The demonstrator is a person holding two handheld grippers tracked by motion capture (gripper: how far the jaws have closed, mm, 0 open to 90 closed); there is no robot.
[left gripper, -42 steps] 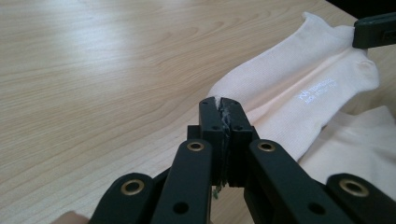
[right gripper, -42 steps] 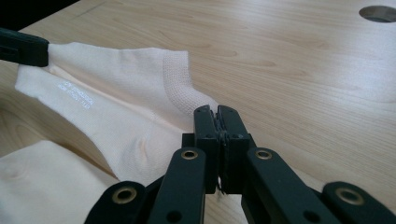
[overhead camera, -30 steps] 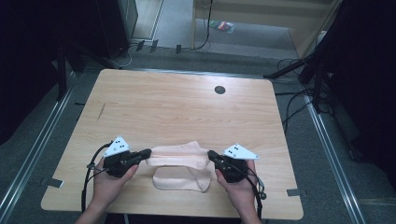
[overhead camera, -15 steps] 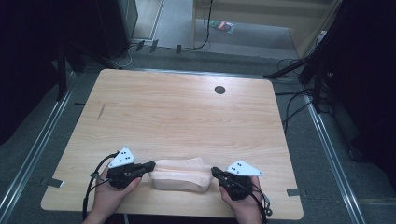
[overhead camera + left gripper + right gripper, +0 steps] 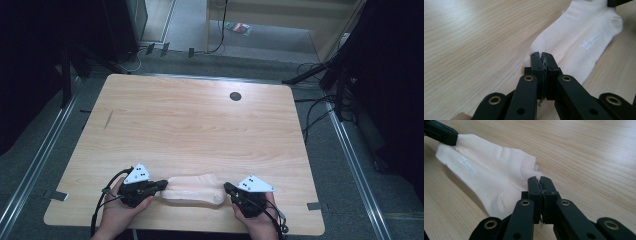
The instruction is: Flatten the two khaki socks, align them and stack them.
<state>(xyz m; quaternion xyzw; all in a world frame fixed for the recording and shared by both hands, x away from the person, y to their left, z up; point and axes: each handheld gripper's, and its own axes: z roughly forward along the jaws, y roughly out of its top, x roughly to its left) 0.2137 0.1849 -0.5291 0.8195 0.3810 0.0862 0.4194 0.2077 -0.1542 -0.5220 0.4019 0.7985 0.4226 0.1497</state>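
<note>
Down at the near edge of the tabletop [image 5: 200,120], two hands come in from below, each with a gripper. The left gripper [image 5: 161,185] points toward the middle, and its fingers [image 5: 535,66] are pressed together on one end of a pale cream sock [image 5: 192,189]; in the left gripper view the cloth runs away from the closed tips, with small pale lettering printed on its side. The right gripper [image 5: 228,188] faces it from the other side, and its fingers [image 5: 533,187] are likewise clamped, pinching the ribbed cuff end of the sock, as the right gripper view shows. Each gripper carries a grey three-cornered plate on top and trails a dark cable back past the hand.

Between the two grippers the sock lies flat on the wood, stretched lengthwise from one pair of tips to the other, close to the front edge and a little left of the middle. In the right gripper view the other gripper's black tips sit on the sock's far end.

Farther out, the light wood surface is bare apart from a small dark round hole [image 5: 235,96] near its back edge. Beyond the tabletop lie grey floor [image 5: 260,45], loose black cables [image 5: 312,107] at the right and a small coloured item [image 5: 239,27] on the floor far back.
</note>
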